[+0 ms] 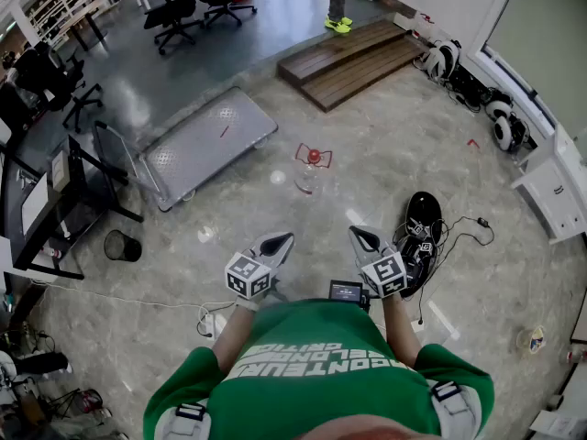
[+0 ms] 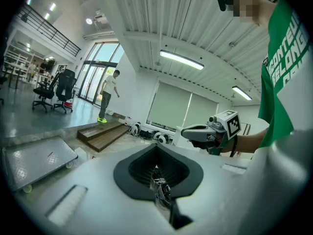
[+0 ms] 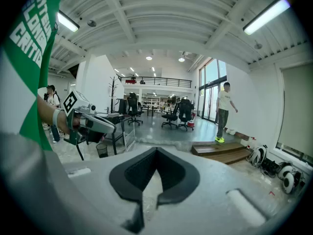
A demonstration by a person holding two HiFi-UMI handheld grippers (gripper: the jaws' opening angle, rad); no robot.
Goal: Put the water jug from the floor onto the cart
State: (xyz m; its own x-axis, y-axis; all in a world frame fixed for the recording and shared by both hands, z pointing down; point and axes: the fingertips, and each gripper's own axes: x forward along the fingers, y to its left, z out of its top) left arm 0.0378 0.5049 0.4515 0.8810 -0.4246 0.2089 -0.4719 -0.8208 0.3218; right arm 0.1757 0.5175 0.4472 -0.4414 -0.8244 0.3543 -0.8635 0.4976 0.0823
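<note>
- Two jaw pairs are seen pressed together with nothing between them; the left gripper (image 1: 282, 240) and right gripper (image 1: 361, 237) are both empty and held close to the body, tilted slightly down.
- If the jaws are not parted before contact, the jug (image 1: 311, 169) would be knocked instead of gripped and could be tipped over.
- The jug is found upright on the floor at 12 o'clock from the grippers, well apart from them, with a red cap on top.
- Its clear wall is judged smooth, so it could slip out of narrow pads. Whether a handle is offered cannot be told.
- If it is full, one gripper may be overloaded and the jug dropped partway, so a hold from both sides is probably needed.
- The cart (image 1: 206, 143) is parked at 10 o'clock from the jug, near it.
- It rides on wheels and could be pushed away if the jug is set down hard against its edge. No rim is seen on the flat deck, so a jug placed near the edge could slide off.
- Cables (image 1: 451, 236) lie at 3 o'clock from the grippers, and feet could be caught in them during the approach.
</note>
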